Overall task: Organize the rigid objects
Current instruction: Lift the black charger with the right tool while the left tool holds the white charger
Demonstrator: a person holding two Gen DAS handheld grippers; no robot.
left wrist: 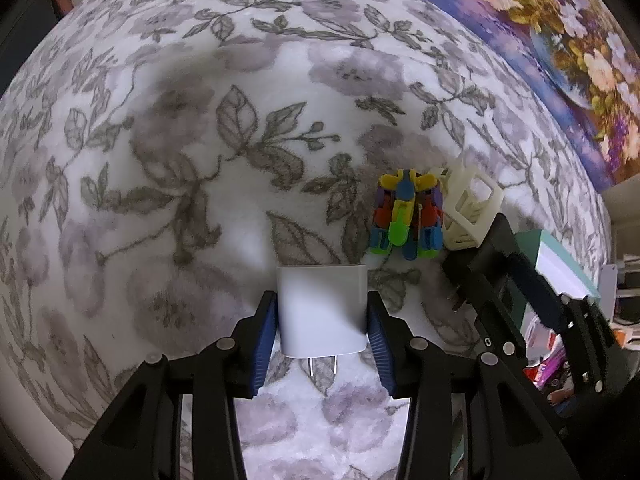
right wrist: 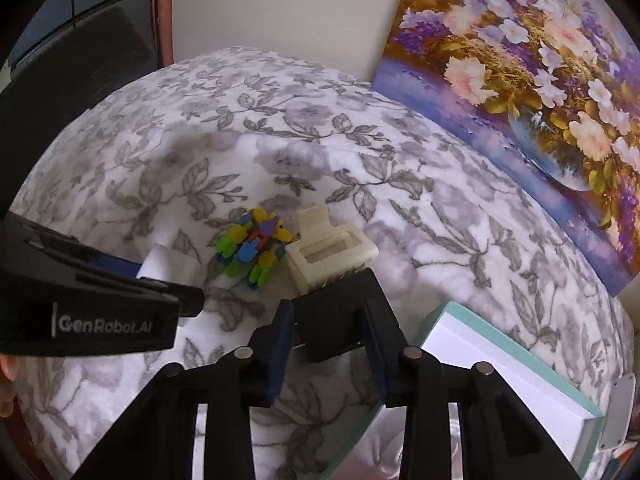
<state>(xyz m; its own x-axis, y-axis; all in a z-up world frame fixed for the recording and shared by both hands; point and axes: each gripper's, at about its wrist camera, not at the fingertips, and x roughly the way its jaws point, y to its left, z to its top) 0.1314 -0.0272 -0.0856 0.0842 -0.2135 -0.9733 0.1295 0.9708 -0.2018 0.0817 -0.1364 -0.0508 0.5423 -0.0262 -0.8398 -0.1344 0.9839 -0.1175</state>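
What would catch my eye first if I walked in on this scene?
Probably the bright multicoloured toy in the middle of the grey floral blanket, beside a cream hair claw. Next, the vivid flower painting leaning at the far right. Each gripper clamps a plug: left a white charger, right a black one.

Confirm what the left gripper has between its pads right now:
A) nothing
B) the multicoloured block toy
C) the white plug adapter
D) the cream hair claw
C: in the left wrist view the left gripper has its blue pads against both sides of the white plug adapter, prongs pointing back toward the camera; the multicoloured block toy lies apart on the blanket.
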